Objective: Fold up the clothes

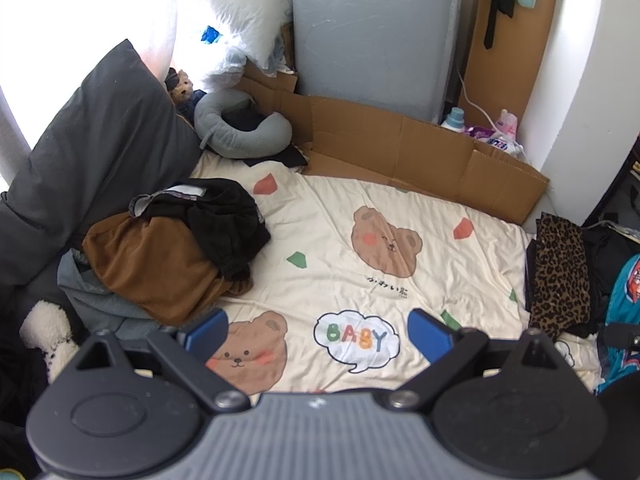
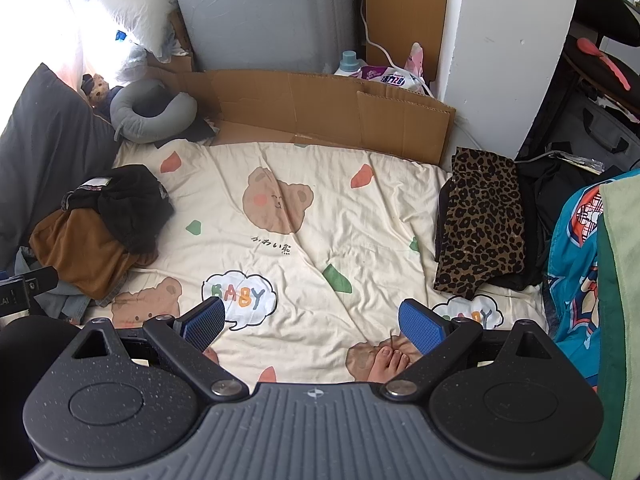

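A heap of unfolded clothes lies at the left of the cream bear-print bedsheet (image 1: 340,248) (image 2: 320,208): a brown garment (image 1: 156,264) (image 2: 80,252) with a black garment (image 1: 224,224) (image 2: 128,204) on top and grey-blue denim (image 1: 92,296) under it. A folded leopard-print garment (image 1: 560,272) (image 2: 480,220) rests on dark clothes at the right edge. My left gripper (image 1: 318,334) hovers open above the sheet's near part, holding nothing. My right gripper (image 2: 312,322) is open too, above the sheet, also with nothing in it.
A dark grey pillow (image 1: 92,144) and a grey neck pillow (image 1: 244,128) sit at the back left. Flattened cardboard (image 1: 420,148) (image 2: 320,104) lines the far edge before a grey appliance (image 1: 372,32). A person's bare toes (image 2: 388,364) rest on the sheet; a teal printed garment (image 2: 576,272) hangs at right.
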### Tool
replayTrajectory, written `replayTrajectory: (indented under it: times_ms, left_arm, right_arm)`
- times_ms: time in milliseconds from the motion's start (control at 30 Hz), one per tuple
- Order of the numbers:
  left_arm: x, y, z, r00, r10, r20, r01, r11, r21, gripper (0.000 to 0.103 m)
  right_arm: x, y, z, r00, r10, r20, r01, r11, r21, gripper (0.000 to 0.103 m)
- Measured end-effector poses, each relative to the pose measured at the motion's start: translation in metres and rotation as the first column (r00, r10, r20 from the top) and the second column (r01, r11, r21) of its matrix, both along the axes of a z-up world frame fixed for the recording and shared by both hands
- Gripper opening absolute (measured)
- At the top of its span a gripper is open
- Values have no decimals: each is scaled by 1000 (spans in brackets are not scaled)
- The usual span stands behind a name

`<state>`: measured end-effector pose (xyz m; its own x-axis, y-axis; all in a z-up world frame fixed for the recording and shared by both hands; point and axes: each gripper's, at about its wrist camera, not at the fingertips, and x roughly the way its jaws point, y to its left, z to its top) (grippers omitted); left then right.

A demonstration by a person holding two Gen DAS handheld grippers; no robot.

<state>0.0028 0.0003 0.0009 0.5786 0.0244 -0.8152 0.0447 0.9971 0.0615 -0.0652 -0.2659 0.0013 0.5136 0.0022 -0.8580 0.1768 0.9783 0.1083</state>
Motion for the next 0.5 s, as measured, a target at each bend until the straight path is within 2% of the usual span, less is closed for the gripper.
replayTrajectory:
  times_ms: [433, 500]
  left_arm:
    - [8, 2, 9, 1000, -10, -7, 10, 1000, -12, 97]
    - [1, 2, 2, 1000, -19, 3, 19, 1000, -11, 96]
  right_arm:
    - [0, 0, 1, 1000, 1, -2, -1, 1000, -8, 97]
    - [0, 0, 1, 1000, 2, -2, -2, 1000, -8, 97]
